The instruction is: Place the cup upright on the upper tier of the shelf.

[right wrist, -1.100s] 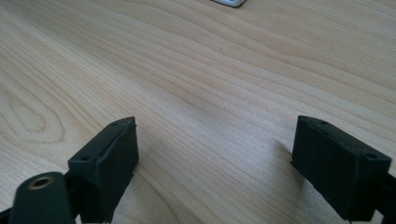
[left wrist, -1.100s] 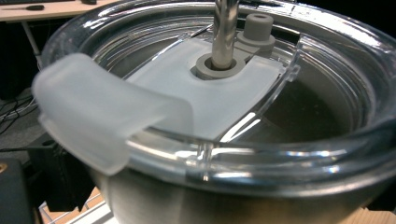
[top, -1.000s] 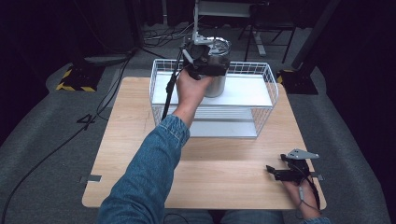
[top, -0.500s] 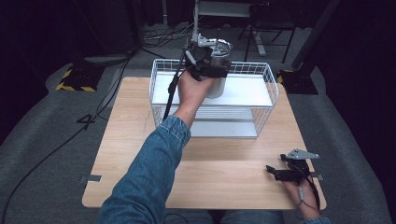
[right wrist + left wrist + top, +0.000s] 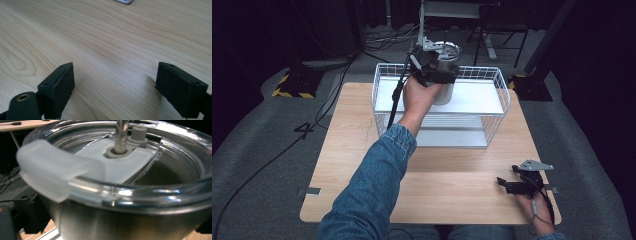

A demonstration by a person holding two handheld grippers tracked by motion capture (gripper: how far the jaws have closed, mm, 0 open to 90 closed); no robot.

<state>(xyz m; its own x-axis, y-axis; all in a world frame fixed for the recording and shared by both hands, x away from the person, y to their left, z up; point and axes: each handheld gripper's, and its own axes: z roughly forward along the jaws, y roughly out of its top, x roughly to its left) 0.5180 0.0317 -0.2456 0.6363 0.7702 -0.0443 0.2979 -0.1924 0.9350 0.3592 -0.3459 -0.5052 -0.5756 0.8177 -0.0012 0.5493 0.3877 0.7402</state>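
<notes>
A steel tumbler [image 5: 443,90] with a clear lid [image 5: 140,192] and a metal straw [image 5: 121,135] stands at the back of a white wire rack's top shelf [image 5: 477,97]. My left gripper [image 5: 437,75] is clamped across the tumbler's upper side, just under the lid rim. In the left gripper view the tumbler sits so close that it hides the jaws. A frosted tab [image 5: 50,170] sticks out from the lid. My right gripper [image 5: 512,186] rests open on the wooden table [image 5: 362,150] near its front right corner, with bare wood between its jaws [image 5: 115,82].
The wire rack [image 5: 439,107] has a lower shelf [image 5: 452,137] and stands on the far half of the table. Black stands, cables and a yellow-striped block [image 5: 292,85] lie on the grey floor beyond. My left sleeve [image 5: 367,190] crosses the table's middle.
My left hand and gripper have shifted very slightly at the tumbler. The right gripper has stayed still.
</notes>
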